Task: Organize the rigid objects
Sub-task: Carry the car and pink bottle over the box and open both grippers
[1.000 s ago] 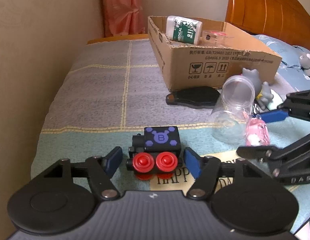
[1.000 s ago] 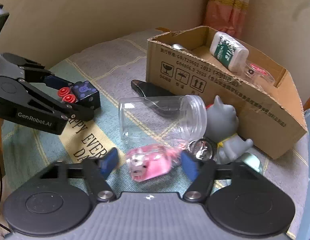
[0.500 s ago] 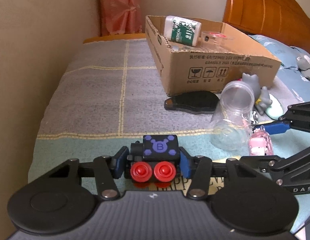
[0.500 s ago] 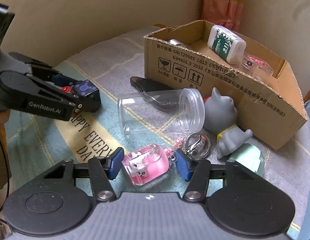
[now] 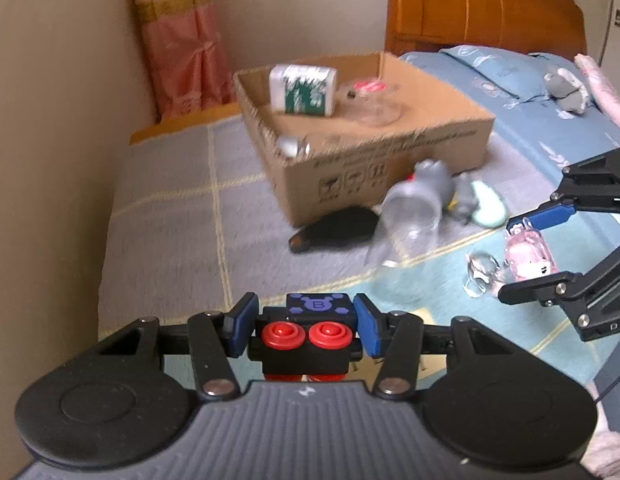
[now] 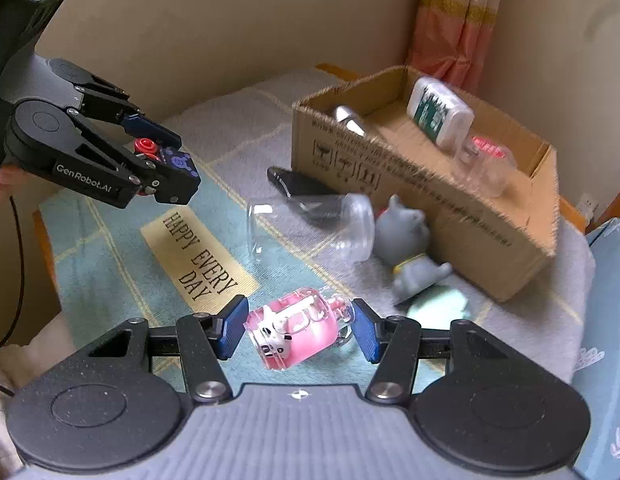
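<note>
1. Gripping a black toy block [image 5: 305,340] between the blue pads of the left gripper [image 5: 305,330], both pads pressed against its sides; two red studs facing back toward the camera, a blue top marked "B" facing up.
2. Held clear above the blanket [image 5: 165,216] in the right wrist view, the same block [image 6: 177,176] pinched at the tip of the left gripper [image 6: 157,160].
3. Clasping a pink keychain bottle [image 6: 293,330] between the pads of the right gripper [image 6: 297,332], both pads touching it, bottle tilted, its cap end toward the right finger.
4. Seen from the left wrist, that pink bottle [image 5: 528,254] sitting between the fingers of the right gripper [image 5: 530,256], metal ring [image 5: 480,274] hanging just beside it.
5. Lying ahead of the right fingers: a clear jar [image 6: 310,228] on its side, a grey cat figure [image 6: 410,248] touching its mouth, a black case [image 6: 297,186] partly behind the jar.
6. Standing farther ahead of both finger pairs: a cardboard box [image 6: 450,200], a white and green bottle [image 6: 440,116] leaning inside it.
7. Blurred in the left wrist view, so finer box contents unclear.
</note>
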### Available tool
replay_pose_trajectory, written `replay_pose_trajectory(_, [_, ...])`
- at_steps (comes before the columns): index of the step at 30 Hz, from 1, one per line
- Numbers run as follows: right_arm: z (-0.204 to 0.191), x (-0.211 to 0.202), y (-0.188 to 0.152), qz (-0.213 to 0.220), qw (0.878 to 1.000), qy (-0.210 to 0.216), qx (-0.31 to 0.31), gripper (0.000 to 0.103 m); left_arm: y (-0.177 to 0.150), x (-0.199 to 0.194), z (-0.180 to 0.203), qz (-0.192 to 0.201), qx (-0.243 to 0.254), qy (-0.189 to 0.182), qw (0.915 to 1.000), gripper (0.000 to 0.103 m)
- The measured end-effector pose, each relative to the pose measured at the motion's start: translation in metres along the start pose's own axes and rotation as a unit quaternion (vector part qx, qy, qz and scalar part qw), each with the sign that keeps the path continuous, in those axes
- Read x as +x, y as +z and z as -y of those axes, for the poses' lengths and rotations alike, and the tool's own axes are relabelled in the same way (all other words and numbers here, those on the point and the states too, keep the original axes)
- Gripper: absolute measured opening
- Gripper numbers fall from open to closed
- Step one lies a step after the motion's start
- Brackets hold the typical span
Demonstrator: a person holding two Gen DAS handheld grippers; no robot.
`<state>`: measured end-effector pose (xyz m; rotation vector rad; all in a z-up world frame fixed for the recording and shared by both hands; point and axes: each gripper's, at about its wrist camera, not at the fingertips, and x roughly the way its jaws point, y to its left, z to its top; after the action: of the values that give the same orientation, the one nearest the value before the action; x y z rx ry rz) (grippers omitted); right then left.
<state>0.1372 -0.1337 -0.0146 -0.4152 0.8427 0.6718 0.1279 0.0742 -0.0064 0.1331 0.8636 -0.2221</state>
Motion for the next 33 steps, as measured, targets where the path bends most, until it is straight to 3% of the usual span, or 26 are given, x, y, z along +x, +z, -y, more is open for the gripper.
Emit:
replay_pose_trajectory(16, [0.046,-0.058,0.039,0.07,0.996,-0.05,0.003,0.061,0.085,-0.019,0.008,0.048,0.042,-0.013,0.9979,0.051])
replay_pose_trajectory(24, [0.08,-0.059,0.075,0.087,0.994,-0.068,0.017,0.061,0.149,0.017,0.005,0.052,0.055,-0.018,0.997,0.051])
replay_pose_trajectory(31, [0.111,-0.047,0.101,0.086,0.993,-0.073,0.044,0.061,0.182,0.064,-0.001,0.036,0.042,-0.023,0.9982,0.051])
replay_pose_trajectory(32, [0.115,-0.045,0.103,0.086,0.992,-0.075,0.049,0.061,0.185,0.071,-0.002,0.036,0.036,-0.02,0.9985,0.052])
replay_pose_trajectory(33, [0.118,-0.043,0.105,0.085,0.992,-0.074,0.052,0.061,0.187,0.078,-0.004,0.039,0.032,-0.016,0.9986,0.064])
